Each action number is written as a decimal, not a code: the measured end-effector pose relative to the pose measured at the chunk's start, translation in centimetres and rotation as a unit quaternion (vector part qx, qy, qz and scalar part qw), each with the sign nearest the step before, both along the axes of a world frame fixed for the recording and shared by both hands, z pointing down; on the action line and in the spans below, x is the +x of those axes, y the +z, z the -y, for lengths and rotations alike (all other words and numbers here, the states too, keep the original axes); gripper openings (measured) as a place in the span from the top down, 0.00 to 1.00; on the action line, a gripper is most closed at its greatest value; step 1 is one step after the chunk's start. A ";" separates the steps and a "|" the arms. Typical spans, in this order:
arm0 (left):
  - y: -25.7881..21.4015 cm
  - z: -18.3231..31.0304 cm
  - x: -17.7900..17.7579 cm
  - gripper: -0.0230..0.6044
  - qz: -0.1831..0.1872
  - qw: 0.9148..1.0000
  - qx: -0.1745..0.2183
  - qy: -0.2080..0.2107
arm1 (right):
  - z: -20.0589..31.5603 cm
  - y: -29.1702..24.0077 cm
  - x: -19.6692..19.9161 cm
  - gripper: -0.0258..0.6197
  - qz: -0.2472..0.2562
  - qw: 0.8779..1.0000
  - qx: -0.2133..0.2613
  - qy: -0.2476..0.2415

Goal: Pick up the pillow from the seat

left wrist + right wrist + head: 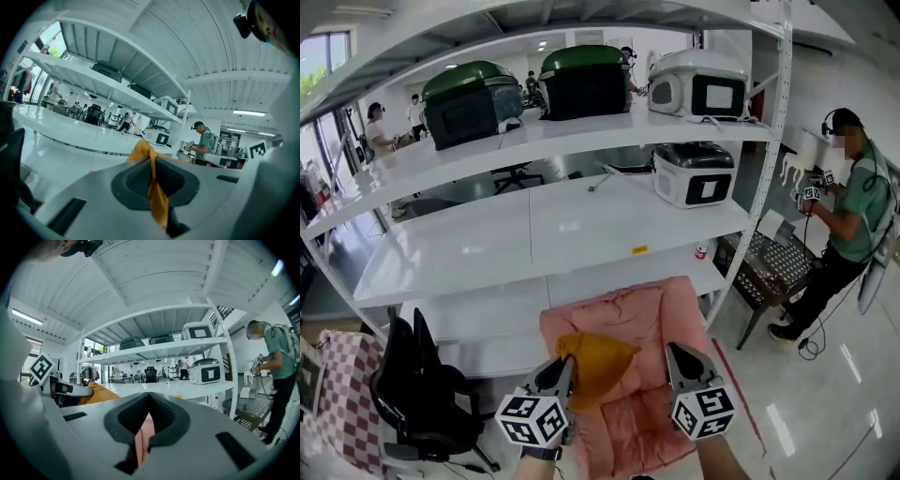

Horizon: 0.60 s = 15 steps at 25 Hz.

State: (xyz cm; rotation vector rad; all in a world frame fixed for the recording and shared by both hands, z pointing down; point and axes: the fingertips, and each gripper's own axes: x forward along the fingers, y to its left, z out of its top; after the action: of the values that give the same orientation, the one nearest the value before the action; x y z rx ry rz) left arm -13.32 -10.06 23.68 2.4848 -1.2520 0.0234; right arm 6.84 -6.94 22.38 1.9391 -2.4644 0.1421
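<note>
The mustard-yellow pillow (598, 361) hangs lifted above the pink padded seat (652, 314) at the bottom middle of the head view. My left gripper (567, 362) is shut on its left corner. In the left gripper view a fold of the yellow pillow (157, 194) is pinched between the dark pads, with more of it bunched beyond the tips. My right gripper (669, 348) hovers over the seat just right of the pillow, jaws shut to a point with nothing in them. In the right gripper view my right gripper (149, 395) shows pink seat (141, 442) behind the pads and the pillow (97, 393) off to the left.
White shelving (581, 225) stands directly behind the seat, bearing green-lidded boxes (469, 98) and white boxes (694, 173). Its upright post (769, 187) is at the right. A black office chair (422, 394) sits at the left. A person (853, 206) stands at the right beside a mesh stand (769, 267).
</note>
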 end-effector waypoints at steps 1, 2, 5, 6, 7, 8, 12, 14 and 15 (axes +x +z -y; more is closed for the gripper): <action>-0.5 -0.3 -0.2 0.93 -0.002 1.000 0.002 0.000 | -0.2 -0.3 -0.1 0.96 -0.001 1.000 0.001 0.000; -0.9 -0.7 -0.5 0.93 -0.004 1.000 0.004 0.000 | -0.4 -0.6 -0.1 0.96 -0.001 1.000 0.002 0.000; -2.6 -1.6 -1.2 0.93 -0.013 1.000 0.013 -0.003 | -0.9 -2.0 -0.1 0.96 -0.002 1.000 0.010 -0.001; -3.2 -1.8 -1.5 0.93 -0.015 1.000 0.018 -0.004 | -1.0 -2.5 -0.1 0.96 0.000 1.000 0.014 -0.001; -3.8 -2.1 -1.8 0.93 -0.018 1.000 0.022 -0.004 | -1.1 -3.0 -0.1 0.96 0.002 1.000 0.017 -0.002; -4.4 -2.3 -2.0 0.93 -0.019 0.999 0.027 -0.005 | -1.2 -3.5 0.0 0.96 0.005 1.000 0.020 -0.003; -7.0 -2.8 -2.9 0.93 -0.025 0.999 0.047 -0.008 | -1.3 -5.4 0.2 0.96 0.013 0.999 0.031 -0.004; -7.8 -3.1 -3.5 0.93 -0.025 0.998 0.054 -0.011 | -1.4 -6.2 0.1 0.96 0.013 0.999 0.037 -0.003; -8.0 -3.3 -3.8 0.93 -0.024 0.998 0.057 -0.012 | -1.5 -6.5 0.0 0.96 0.012 0.999 0.039 -0.003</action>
State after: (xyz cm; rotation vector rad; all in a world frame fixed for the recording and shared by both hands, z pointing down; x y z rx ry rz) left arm -17.10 -6.78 15.68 2.5496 -1.2980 -0.1157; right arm 6.82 -5.46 15.88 1.9700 -2.5270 0.0701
